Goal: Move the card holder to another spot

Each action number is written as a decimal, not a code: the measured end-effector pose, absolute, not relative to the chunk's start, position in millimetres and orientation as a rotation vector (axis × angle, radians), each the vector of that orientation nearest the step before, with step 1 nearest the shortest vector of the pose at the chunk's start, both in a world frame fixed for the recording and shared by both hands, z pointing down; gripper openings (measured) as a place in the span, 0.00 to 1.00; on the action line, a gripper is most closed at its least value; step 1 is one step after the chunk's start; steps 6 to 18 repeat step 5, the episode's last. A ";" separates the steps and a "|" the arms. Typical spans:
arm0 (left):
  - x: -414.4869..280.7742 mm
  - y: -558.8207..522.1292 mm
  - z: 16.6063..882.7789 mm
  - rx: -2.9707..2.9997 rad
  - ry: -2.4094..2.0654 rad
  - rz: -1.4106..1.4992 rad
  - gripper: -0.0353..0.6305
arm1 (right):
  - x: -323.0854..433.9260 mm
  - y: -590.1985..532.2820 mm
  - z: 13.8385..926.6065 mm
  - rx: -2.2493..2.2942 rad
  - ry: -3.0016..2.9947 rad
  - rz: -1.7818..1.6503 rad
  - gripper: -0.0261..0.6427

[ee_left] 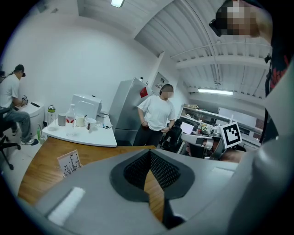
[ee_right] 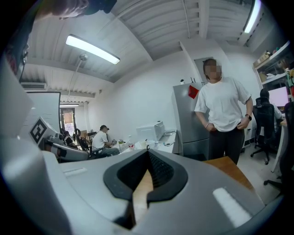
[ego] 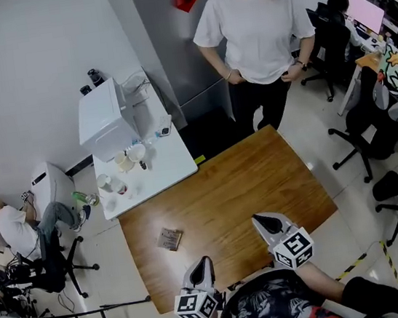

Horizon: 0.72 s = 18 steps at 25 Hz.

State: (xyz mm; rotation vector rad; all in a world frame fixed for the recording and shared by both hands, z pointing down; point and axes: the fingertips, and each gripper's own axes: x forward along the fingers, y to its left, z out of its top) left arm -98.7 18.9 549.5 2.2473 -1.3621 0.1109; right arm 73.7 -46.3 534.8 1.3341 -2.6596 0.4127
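I saw card holder (ego: 170, 238) free on table (ego: 260, 175), just ahead of left tongs (ego: 202, 263); right tongs (ego: 259, 219) farther off. Both pairs together, empty. Pre-pickup or just released, couldn't tell.

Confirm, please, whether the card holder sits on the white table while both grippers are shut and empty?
No: the card holder sits on the wooden table, as the head view shows. The left gripper and right gripper are shut and empty.
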 end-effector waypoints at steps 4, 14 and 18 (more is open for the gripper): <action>-96.1 18.2 552.7 2.254 -1.346 0.110 0.05 | 73.4 -43.5 537.0 1.324 -2.647 0.425 0.04; -95.2 17.7 553.0 2.254 -1.341 0.110 0.05 | 73.6 -43.0 537.3 1.323 -2.645 0.427 0.04; -95.2 17.7 553.0 2.254 -1.341 0.110 0.05 | 73.6 -43.0 537.3 1.323 -2.645 0.427 0.04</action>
